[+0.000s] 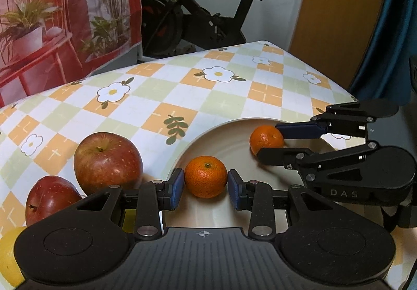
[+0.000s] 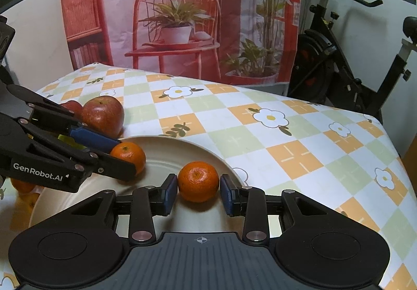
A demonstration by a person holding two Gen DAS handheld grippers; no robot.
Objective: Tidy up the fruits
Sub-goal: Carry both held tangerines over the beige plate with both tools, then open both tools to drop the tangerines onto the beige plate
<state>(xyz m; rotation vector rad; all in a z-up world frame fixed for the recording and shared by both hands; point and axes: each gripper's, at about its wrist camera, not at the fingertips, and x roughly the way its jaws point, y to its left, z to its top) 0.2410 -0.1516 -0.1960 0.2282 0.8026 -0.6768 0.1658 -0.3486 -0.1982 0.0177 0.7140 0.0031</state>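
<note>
Left gripper (image 1: 206, 187), right gripper (image 2: 198, 192): each bracketing 1 mandarin (image 1: 206, 176) on plate (image 1: 229, 214), contact unclear. 2 apples (image 1: 108, 162) beside plate, unsorted.

Around the plate (image 1: 229, 125), the far side is open tablecloth (image 1: 182, 86), free for passage. Its left rim is blocked by two apples (image 1: 108, 159), close together. Inside, two tangerines (image 1: 206, 176) sit apart, each bracketed by the left gripper (image 1: 206, 183) and right gripper (image 2: 199, 189); bare plate shows between them.
</note>
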